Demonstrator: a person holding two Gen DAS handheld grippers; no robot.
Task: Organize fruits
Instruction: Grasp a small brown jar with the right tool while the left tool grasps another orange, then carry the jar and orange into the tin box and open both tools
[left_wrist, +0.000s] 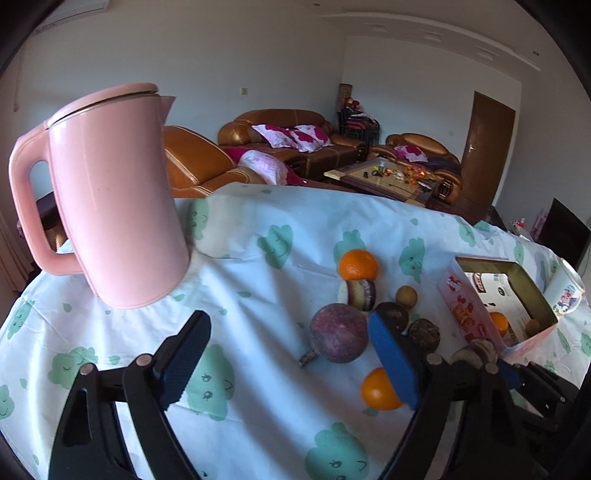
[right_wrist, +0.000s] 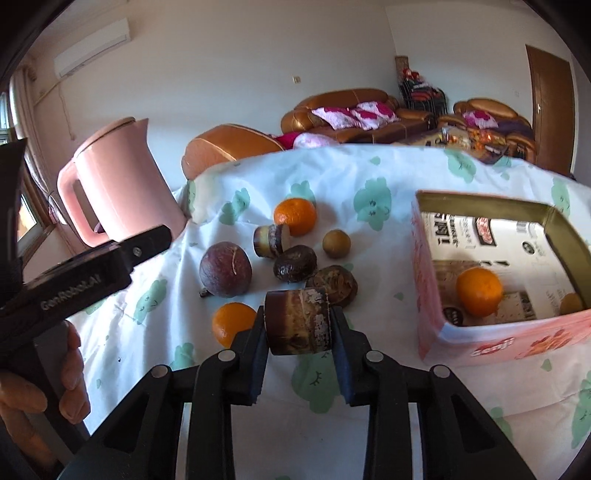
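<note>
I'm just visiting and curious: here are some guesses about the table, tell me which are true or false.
1. The right gripper has its fingers closed on a short brown sugarcane piece. True.
2. The pink box is empty. False: an orange and a small brown fruit lie inside.
3. The left gripper is holding the purple passion fruit. False: its fingers stand open, holding nothing.
4. A pink kettle stands on the cloth. True.
5. Two oranges lie loose on the cloth outside the box. True.
</note>
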